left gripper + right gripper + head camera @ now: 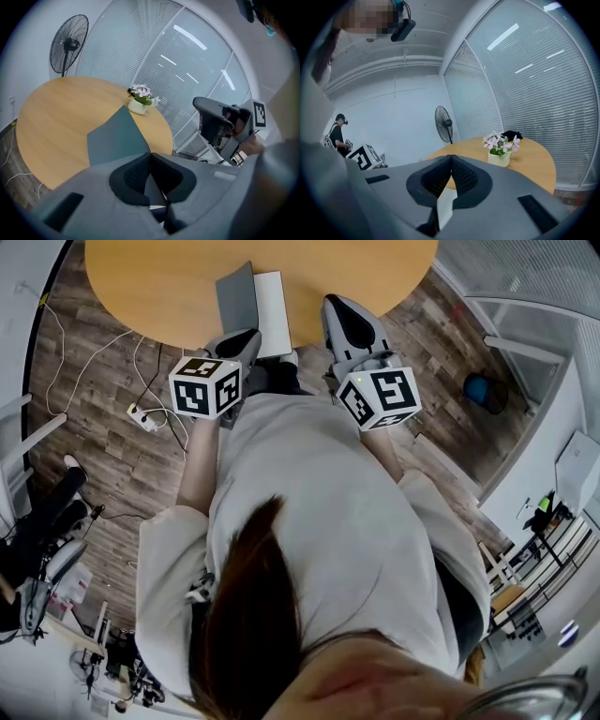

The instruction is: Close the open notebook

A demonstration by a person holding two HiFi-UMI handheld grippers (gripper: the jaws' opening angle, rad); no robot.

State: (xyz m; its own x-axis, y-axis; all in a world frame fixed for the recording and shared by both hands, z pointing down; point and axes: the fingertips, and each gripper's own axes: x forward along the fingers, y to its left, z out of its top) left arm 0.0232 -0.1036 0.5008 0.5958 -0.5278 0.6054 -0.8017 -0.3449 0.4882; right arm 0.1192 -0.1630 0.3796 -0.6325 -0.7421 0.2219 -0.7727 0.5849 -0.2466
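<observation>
While the open notebook (267, 306) sits at the near edge of the round surface (159, 287), grey cover (117, 138) tilted up and white page flat, both grippers hover just before it; left gripper (150, 157) jaws pressed together, nothing between; right gripper (451, 158) the same. The risk, I'd say: closed jaws nudging that cover could shove the whole notebook along instead of folding it. Further back, the pot (137, 108) holds pale flowers (143, 91).
</observation>
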